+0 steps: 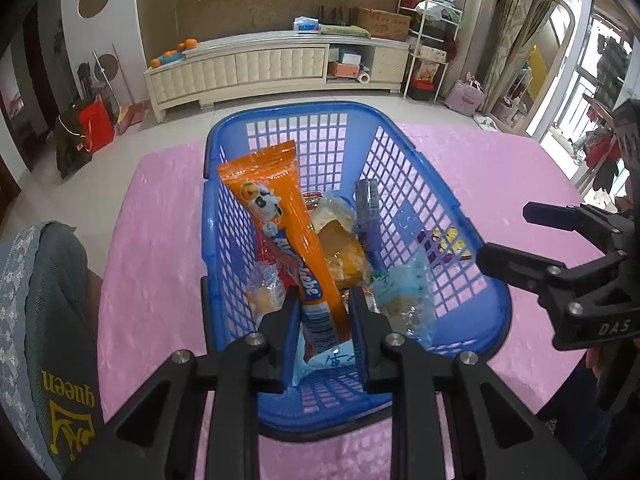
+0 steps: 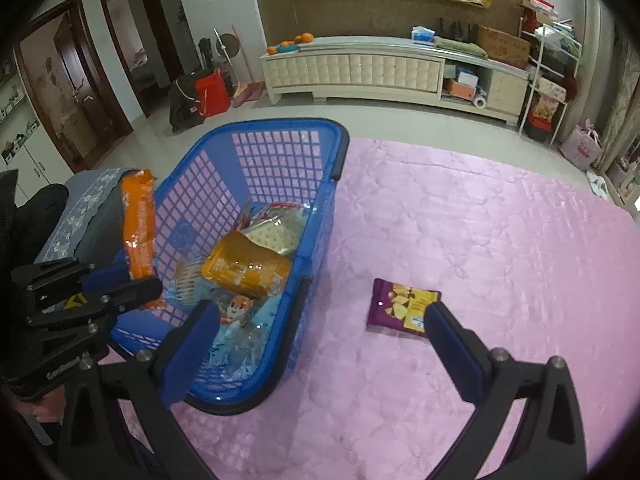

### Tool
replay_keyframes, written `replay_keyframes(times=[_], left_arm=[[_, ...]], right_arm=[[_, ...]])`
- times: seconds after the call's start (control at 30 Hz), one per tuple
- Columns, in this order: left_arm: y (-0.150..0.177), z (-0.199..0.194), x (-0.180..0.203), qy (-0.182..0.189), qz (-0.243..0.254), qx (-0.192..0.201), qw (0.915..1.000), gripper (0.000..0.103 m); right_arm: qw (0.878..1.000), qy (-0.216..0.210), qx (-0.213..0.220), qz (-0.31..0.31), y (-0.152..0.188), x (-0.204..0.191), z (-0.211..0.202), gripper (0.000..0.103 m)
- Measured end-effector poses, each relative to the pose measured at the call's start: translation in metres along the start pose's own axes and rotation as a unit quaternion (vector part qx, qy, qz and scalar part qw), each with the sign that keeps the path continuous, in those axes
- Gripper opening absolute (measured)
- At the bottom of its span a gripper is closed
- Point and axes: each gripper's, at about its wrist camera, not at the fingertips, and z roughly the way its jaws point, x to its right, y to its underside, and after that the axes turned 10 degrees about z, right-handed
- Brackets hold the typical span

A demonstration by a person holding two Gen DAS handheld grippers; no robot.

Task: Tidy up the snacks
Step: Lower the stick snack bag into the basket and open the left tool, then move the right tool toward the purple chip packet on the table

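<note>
Left claw clamped on lower end of orange snack stick, held tilted over blue basket among packets already inside. Release advised only once stick is lowered clear of rim. Right claw spread apart, empty, near purple packet lying on pink desk beside basket.

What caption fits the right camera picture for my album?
Open right hand-held gripper hovers by the blue basket, near a purple snack pack on the pink cloth.

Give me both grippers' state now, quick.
Left gripper: shut on the orange snack packet, above the blue basket.
Right gripper: open, holding nothing.
</note>
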Motion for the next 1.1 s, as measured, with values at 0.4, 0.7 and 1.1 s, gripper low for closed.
replay_keyframes(times=[0.4, 0.7, 1.1], left_arm=[[0.008, -0.023, -0.002, 0.023, -0.028, 0.024, 0.999, 0.058], [0.017, -0.068, 0.038, 0.014, 0.01, 0.056, 0.9983, 0.062], [0.019, -0.094, 0.089, 0.014, 0.04, 0.082, 0.9957, 0.062]], right_arm=[[0.999, -0.008, 0.013, 0.051, 0.004, 0.022, -0.021, 0.103], [0.997, -0.015, 0.038, 0.071, 0.026, 0.024, -0.071, 0.103], [0.997, -0.002, 0.057, 0.045, 0.048, 0.028, -0.111, 0.103]])
